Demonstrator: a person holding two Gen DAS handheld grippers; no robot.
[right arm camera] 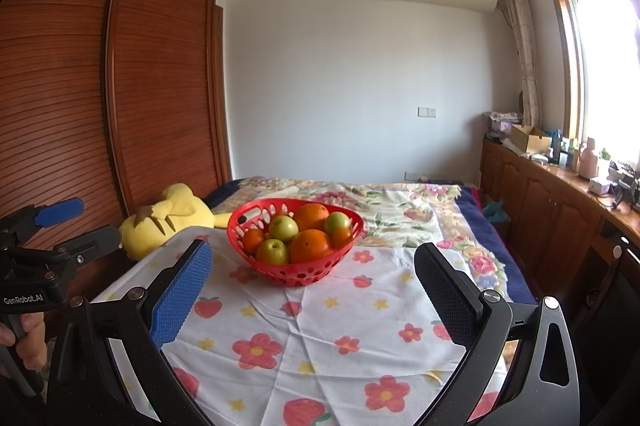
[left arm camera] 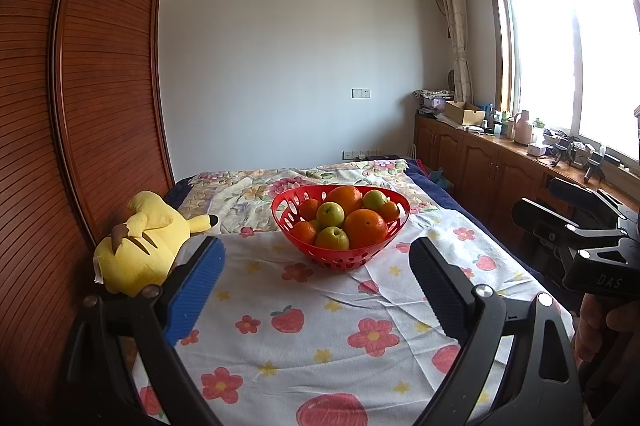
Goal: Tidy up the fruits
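Fruit basket [left arm camera: 340,226] sits straight ahead of left gripper [left arm camera: 316,290] and right gripper [right arm camera: 314,290]; both spread wide, empty, roughly equally near.

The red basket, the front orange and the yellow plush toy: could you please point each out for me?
red basket [left arm camera: 332,260], left wrist view, on its perforated front wall.
front orange [left arm camera: 365,228], left wrist view, on the middle of its peel.
yellow plush toy [right arm camera: 176,216], right wrist view, on its back.

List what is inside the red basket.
The red basket holds two large oranges, several smaller orange fruits and three green apples. Anything beneath this pile is covered and cannot be seen.
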